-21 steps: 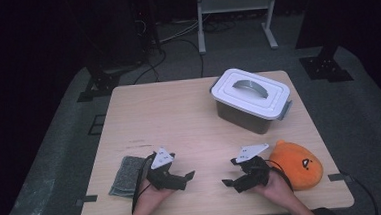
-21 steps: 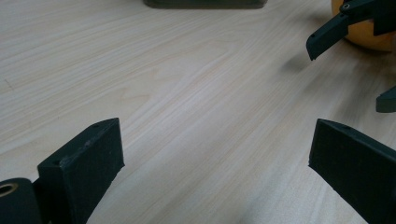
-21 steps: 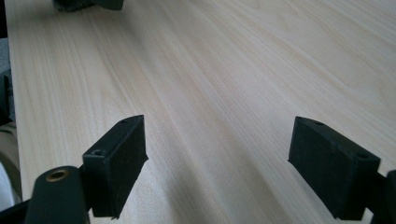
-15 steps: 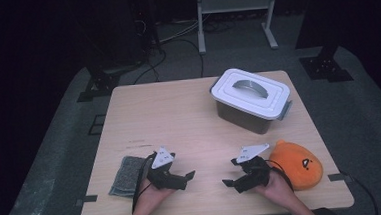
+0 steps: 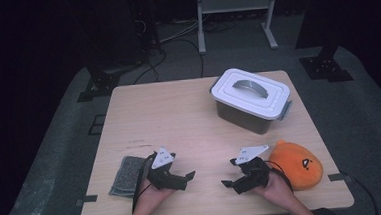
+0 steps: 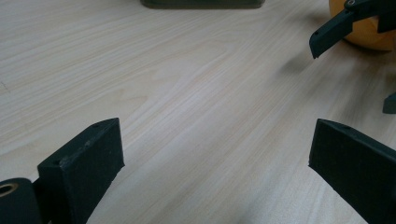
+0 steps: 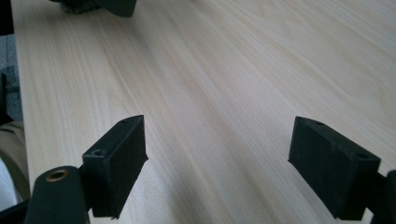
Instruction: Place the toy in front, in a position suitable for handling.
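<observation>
The orange plush toy (image 5: 296, 168) lies at the table's (image 5: 179, 118) near right edge, just beside the right gripper (image 5: 231, 177), whose jaws gape empty like the left gripper's (image 5: 187, 181); it looks soft, light, best pinched mid-body

One camera overlooks the table (image 5: 189, 112); two skim it, facing inward.
</observation>
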